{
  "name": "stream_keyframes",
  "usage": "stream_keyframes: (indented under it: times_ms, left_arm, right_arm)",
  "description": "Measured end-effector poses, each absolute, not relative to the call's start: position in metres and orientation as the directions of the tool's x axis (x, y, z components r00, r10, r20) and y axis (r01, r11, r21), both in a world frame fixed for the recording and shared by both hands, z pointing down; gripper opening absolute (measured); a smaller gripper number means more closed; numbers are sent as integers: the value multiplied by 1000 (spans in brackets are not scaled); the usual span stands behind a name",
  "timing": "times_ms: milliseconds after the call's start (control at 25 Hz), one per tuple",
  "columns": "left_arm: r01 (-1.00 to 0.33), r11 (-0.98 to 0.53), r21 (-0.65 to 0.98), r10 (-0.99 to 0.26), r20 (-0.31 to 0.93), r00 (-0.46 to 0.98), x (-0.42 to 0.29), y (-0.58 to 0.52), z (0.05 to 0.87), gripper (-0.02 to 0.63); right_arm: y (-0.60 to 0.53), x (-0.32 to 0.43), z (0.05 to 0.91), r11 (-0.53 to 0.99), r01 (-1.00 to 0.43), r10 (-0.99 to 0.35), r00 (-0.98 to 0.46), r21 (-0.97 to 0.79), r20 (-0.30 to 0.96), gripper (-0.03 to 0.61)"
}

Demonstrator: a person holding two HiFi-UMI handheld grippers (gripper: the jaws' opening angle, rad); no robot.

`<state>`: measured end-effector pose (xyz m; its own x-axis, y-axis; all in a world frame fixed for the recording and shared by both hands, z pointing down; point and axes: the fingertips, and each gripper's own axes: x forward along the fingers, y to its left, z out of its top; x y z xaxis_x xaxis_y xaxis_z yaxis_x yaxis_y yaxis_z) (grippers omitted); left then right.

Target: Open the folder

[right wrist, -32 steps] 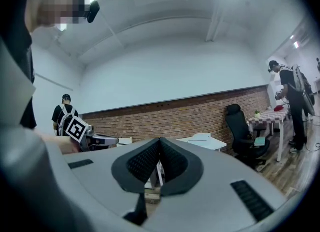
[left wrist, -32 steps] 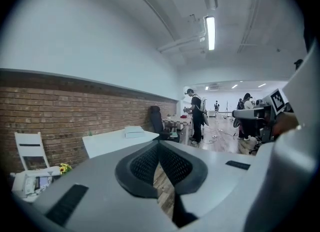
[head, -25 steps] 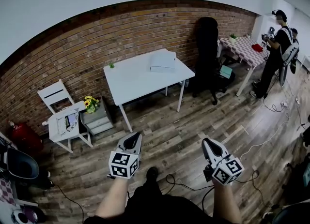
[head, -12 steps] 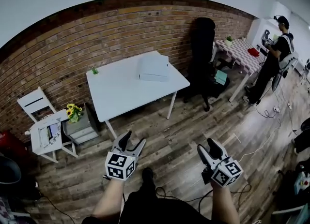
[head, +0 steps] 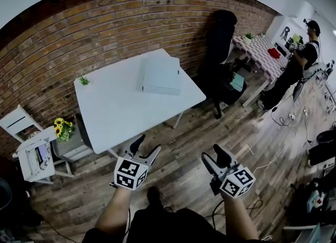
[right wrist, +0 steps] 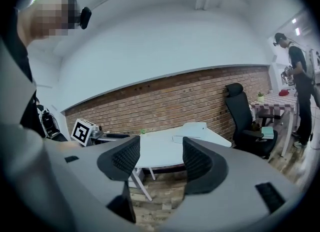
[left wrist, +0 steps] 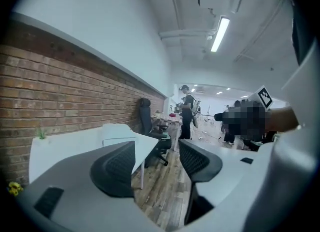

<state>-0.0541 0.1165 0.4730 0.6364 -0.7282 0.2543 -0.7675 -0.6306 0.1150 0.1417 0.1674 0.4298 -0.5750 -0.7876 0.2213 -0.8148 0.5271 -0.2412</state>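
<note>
Holding left gripper and right gripper, jaws just opened wide and empty, short of table with closed folder toward its far side; could push folder along instead of lifting cover by coming in flat.

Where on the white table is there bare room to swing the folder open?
The table is bare from the folder to its near edge, and leftward from the folder to the small plant by the brick wall. Tight: right of the folder, little tabletop remains, and the black office chair stands just beyond.
</note>
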Motion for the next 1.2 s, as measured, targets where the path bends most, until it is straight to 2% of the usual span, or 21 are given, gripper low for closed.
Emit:
stream_keyframes:
  times_ms: [240, 680, 1000, 1200]
  left_arm:
    - [-746, -656, 116, -695, 291, 657, -47, 80, 478, 282]
    - [-771, -632, 74, -711, 340, 616, -45, 13, 490, 282]
    - [-794, -608, 3, -716, 429, 551, -27, -90, 517, 282]
    - [-796, -602, -56, -696, 525, 490, -9, -160, 535, 282]
  right_arm:
    - [127, 139, 433, 491, -835, -805, -543, -247, 238, 258]
    - [51, 137, 454, 515, -807, -774, -582, -289, 249, 258]
    - [-58, 156, 486, 535, -766, -734, -631, -358, 253, 258]
    - [-140, 164, 498, 571, -716, -689, -684, -402, 241, 258]
